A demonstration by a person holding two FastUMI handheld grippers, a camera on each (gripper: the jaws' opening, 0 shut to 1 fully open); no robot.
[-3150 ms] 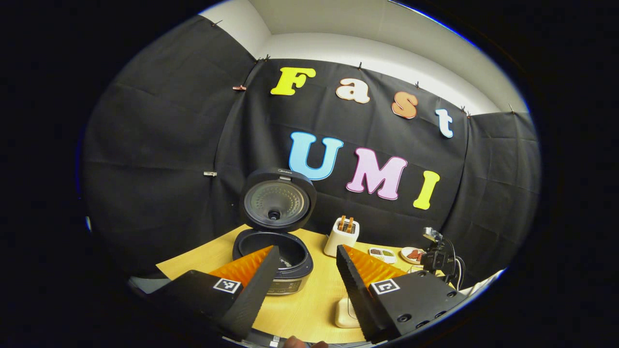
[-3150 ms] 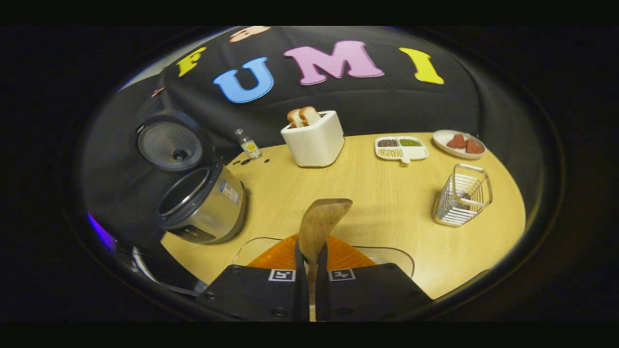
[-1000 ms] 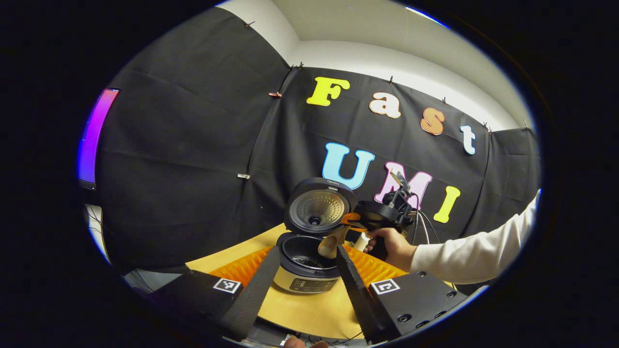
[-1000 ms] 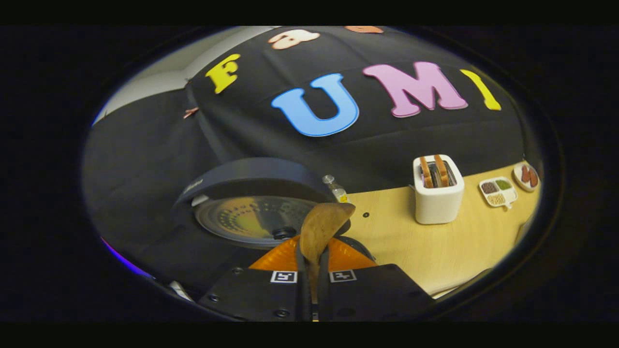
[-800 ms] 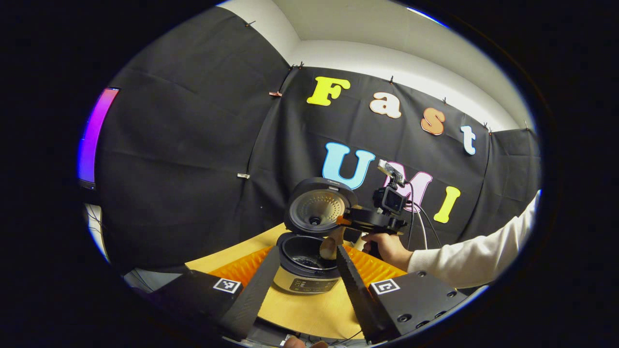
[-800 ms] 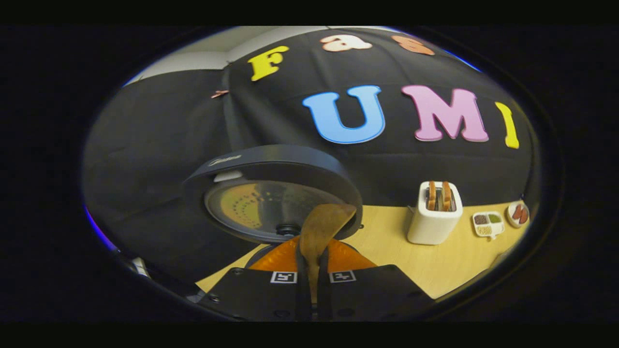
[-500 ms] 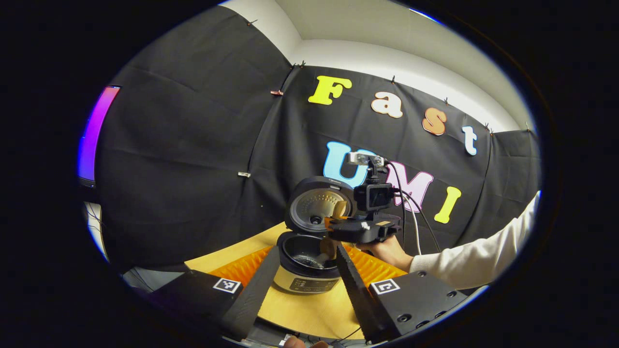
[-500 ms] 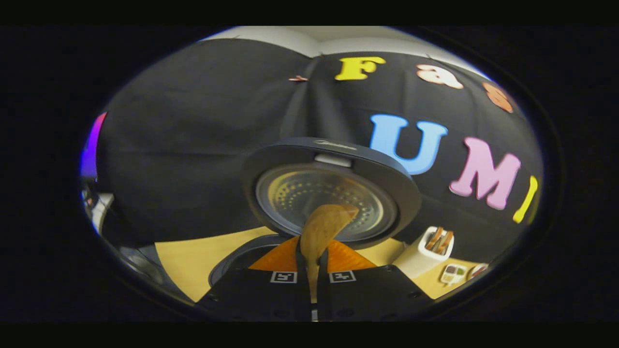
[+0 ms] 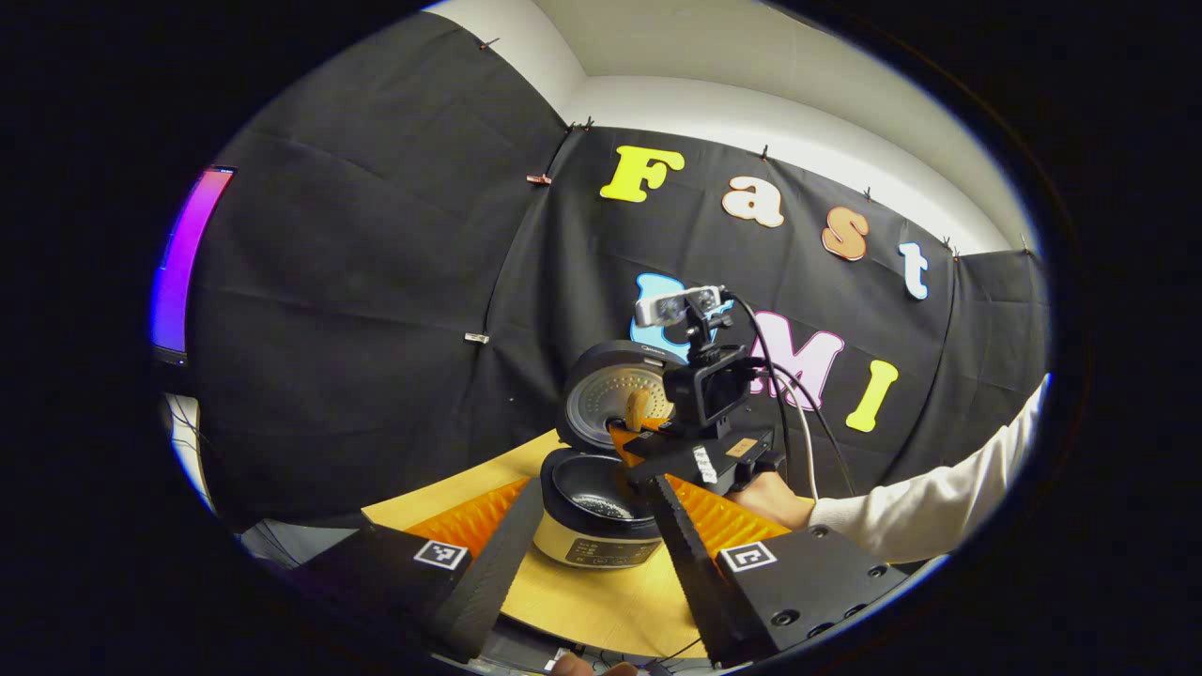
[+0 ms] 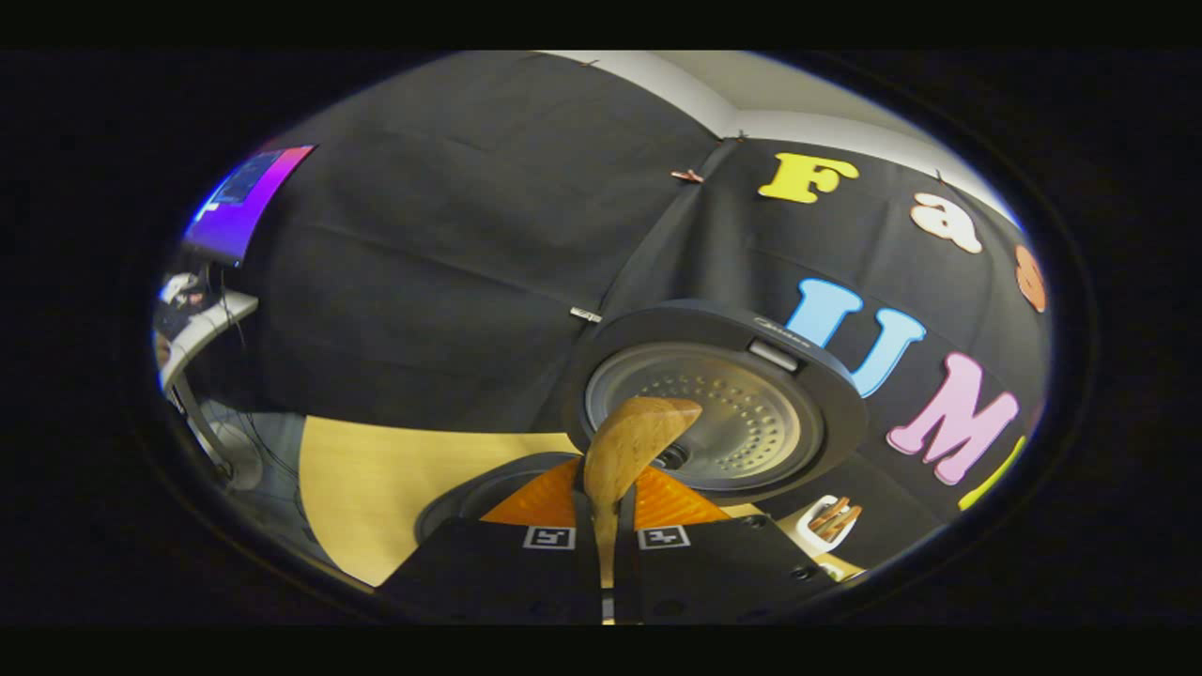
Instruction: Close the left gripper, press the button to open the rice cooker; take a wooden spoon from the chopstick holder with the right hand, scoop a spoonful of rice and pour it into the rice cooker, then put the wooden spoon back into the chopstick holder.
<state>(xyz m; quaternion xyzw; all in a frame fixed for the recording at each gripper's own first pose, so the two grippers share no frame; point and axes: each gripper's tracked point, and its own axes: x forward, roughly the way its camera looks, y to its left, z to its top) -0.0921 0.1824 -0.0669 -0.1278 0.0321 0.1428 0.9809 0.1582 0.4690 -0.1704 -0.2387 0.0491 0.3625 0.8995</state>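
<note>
Since the earlier frame we swung the right gripper (image 10: 602, 526), clamped on the wooden spoon (image 10: 627, 451), over the rice cooker (image 9: 596, 512); left gripper (image 9: 587, 554) stands apart.

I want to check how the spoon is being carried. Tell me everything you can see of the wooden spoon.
The wooden spoon is light brown wood with a broad, rounded bowl and a narrower handle. The right gripper is shut on the handle, bowl pointing away from the camera. It sits above the open rice cooker, in front of the raised lid. No rice can be made out on it.
</note>
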